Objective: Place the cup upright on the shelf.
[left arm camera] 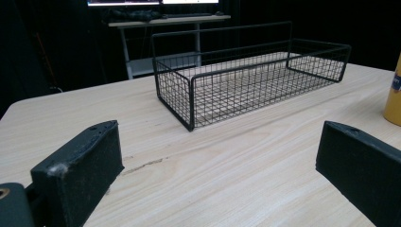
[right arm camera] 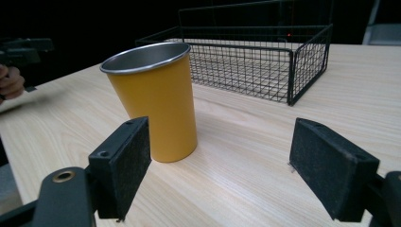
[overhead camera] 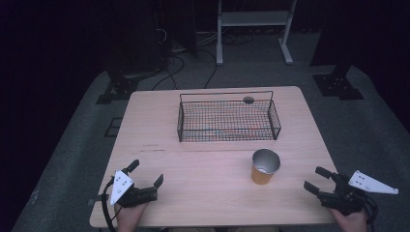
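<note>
1. Currently we are at the starting stance, before any grasp. We judge that the work in hand is picking up the yellow cup (overhead camera: 265, 166), most likely to set it in the wire basket (overhead camera: 227, 118).

2. We locate the cup upright on the table (overhead camera: 193, 203), right of centre and just near of the basket's right end. Its metal rim faces up and nothing touches it.

3. We locate the basket at the far middle of the table. It appears to hold nothing, and its long side runs left to right.

4. We check the right gripper (overhead camera: 318, 180) at the near right edge. Its jaws stand wide apart with nothing between them. In the right gripper view (right arm camera: 220, 165) the cup (right arm camera: 153, 99) sits just ahead, toward the left jaw, still apart from both pads.

5. We check the left gripper (overhead camera: 146, 173) at the near left edge. Its jaws are likewise spread wide and grip nothing. The left gripper view (left arm camera: 213, 165) looks across bare tabletop toward the basket (left arm camera: 246, 75).

6. We judge the next move to belong to the right gripper, which is nearer the cup:
   - shift it left and forward until the cup stands centred between the pads;
   - keep the jaws level, at mid-height of the cup wall;
   - close only when both pads face the wall squarely, since the cup tapers and may slip or tip.
</note>
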`<act>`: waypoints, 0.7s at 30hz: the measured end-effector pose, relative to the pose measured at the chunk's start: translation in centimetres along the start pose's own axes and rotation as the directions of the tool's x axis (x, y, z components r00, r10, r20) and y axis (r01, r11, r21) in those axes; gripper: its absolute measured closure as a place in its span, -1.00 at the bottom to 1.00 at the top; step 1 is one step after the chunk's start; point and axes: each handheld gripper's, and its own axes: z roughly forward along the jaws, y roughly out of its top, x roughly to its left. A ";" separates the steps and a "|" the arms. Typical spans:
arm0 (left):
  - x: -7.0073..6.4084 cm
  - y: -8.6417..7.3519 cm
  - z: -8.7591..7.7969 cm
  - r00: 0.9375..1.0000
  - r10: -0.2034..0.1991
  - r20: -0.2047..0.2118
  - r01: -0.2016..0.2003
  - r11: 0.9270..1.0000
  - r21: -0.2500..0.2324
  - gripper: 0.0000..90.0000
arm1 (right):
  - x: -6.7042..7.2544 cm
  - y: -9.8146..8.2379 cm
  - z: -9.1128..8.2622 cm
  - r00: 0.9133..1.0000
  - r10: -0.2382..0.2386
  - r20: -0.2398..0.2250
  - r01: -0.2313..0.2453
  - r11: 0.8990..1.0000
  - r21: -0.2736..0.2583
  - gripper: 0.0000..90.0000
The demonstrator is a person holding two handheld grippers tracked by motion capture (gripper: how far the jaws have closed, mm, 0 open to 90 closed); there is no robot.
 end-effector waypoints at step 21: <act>0.2 0.0 -0.6 1.000 0.005 0.000 -0.005 1.000 -0.012 -1.00 | 2.2 9.4 4.1 0.993 -0.044 -0.112 0.054 0.995 0.086 -0.54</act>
